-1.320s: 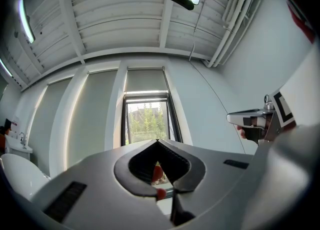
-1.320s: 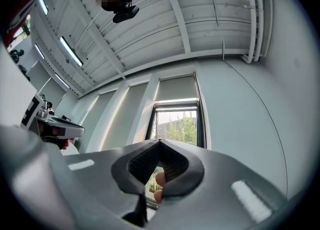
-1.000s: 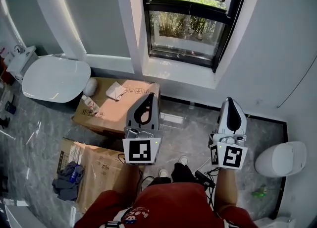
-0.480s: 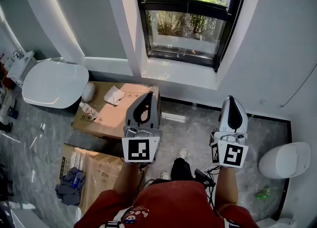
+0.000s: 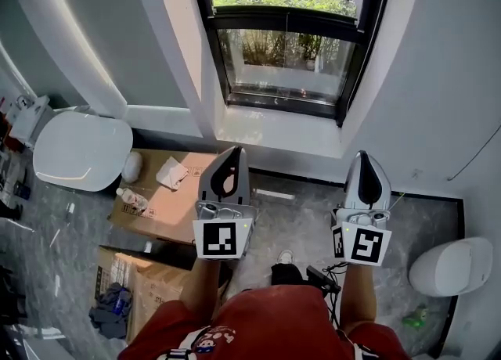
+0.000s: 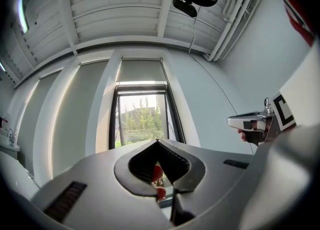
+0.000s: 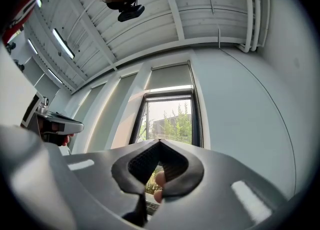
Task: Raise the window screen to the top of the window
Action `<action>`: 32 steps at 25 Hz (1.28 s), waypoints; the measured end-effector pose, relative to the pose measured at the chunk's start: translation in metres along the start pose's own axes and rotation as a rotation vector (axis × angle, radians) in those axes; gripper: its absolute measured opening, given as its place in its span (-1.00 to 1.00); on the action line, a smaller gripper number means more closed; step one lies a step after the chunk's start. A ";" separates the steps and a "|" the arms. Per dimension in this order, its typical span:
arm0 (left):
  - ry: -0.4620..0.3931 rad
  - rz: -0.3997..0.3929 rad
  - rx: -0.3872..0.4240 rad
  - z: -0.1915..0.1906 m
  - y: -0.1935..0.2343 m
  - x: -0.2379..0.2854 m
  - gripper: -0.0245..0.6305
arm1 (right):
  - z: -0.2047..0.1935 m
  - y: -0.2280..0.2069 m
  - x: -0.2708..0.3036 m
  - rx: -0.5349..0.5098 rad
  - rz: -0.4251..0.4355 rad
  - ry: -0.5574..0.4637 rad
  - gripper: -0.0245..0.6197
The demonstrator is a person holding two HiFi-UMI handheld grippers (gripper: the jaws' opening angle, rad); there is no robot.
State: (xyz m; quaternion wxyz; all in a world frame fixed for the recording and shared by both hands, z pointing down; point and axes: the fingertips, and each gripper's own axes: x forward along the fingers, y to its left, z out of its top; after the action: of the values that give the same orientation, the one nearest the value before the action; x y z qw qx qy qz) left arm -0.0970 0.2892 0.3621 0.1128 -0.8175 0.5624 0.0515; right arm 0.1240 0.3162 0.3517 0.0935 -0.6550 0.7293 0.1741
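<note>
The window screen [image 5: 283,61], judged to be the dimmer, hazier panel over the lower pane, sits low in the black-framed window [image 5: 358,45]. A dark crossbar [image 5: 286,20] runs over it, with brighter glass and green trees above; the mesh itself is too fine to confirm. The window is set in a white wall above a pale sill [image 5: 270,127], straight ahead of a person in a red top [image 5: 266,325] standing on the grey stone floor [image 5: 301,210]. The left tool [image 5: 232,155] and the right tool [image 5: 365,160] are held side by side at about the same height, both aimed at the window and tipped slightly upward, near the sill but short of it and touching nothing. Each tool is closed tight, its jaw tips meeting with nothing between them. Cardboard boxes [image 5: 160,194] lie on the floor below the sill's left end. A white toilet [image 5: 78,147] stands by the floor's left edge, and another white fixture [image 5: 452,266] stands near its right corner. The step in hand appears to be the approach, with the screen not yet raised. The next move would seem to call for closing the remaining gap and parting the jaws of at least one tool. It would then take hold of whatever rail or tab the screen offers and slide it straight up its tracks to the top of the frame, kept level so it does not bind.
</note>
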 end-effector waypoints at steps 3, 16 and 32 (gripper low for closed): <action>0.003 0.001 0.006 -0.004 -0.004 0.026 -0.91 | -0.011 -0.014 0.021 0.007 0.002 0.006 -0.90; -0.016 0.040 0.031 -0.008 -0.020 0.116 -0.91 | -0.041 -0.068 0.092 0.015 0.024 -0.014 -0.89; 0.016 0.064 0.029 -0.039 -0.012 0.148 -0.91 | -0.074 -0.073 0.128 0.033 0.045 0.004 -0.90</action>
State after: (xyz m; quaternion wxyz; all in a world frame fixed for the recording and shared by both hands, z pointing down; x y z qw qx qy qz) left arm -0.0335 0.1495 0.3706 0.1185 -0.7979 0.5897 0.0405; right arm 0.1872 0.1638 0.3639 0.0990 -0.6373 0.7467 0.1629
